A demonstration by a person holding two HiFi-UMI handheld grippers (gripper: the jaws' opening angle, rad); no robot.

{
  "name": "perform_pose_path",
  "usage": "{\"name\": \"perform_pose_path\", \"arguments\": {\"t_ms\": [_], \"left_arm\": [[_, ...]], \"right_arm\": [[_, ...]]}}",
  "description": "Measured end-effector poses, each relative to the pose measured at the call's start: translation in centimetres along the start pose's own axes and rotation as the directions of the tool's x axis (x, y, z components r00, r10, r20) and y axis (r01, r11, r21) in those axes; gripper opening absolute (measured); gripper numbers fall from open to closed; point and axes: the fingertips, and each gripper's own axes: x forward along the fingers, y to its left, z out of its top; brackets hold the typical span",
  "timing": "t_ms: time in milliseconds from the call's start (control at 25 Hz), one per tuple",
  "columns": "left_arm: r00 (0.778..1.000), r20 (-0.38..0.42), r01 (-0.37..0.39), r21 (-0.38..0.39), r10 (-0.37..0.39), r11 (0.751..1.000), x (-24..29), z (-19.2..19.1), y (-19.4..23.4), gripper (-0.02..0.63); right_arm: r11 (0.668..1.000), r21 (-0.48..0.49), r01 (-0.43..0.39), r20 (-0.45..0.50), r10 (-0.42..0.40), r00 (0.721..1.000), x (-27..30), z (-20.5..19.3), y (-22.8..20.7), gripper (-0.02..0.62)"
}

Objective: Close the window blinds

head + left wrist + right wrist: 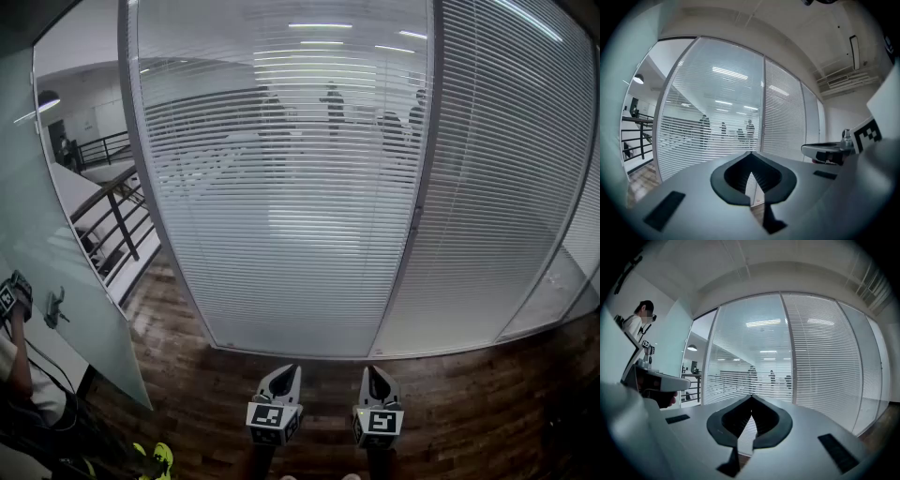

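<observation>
- A curved glass wall (417,216) with grey metal mullions runs across an office interior, above a dark brown wood plank floor (469,412).
- White horizontal-slat window blinds (281,216) hang behind the glass, covering the panes from top to floor.
- On the wide centre pane the slats are tilted partly open, and dark silhouettes of people (333,105) show through them. The blinds on the pane to the right look denser and more opaque.
- To the left stand a pale frosted glass panel (47,281) and a black metal railing (117,220).
- The left gripper (281,380) is held low in front of the blinds, well apart from them. Its jaws are closed tip to tip with nothing between them.
- The right gripper (378,378) is just beside it, also short of the glass. Its jaws meet at the tips and are empty too.
- A person in a white top (635,326) stands off to the left.
</observation>
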Motion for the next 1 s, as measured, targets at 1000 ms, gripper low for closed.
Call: {"name": "perform_pose_path", "arguments": {"t_ms": [1000], "left_arm": [[1.0, -0.02, 0.002, 0.017, -0.001, 1.0, -0.1, 0.0, 1.4, 0.0]], "right_arm": [[1.0, 0.016, -0.009, -0.003, 0.009, 1.0, 1.4, -1.3, 1.1, 0.003]]}}
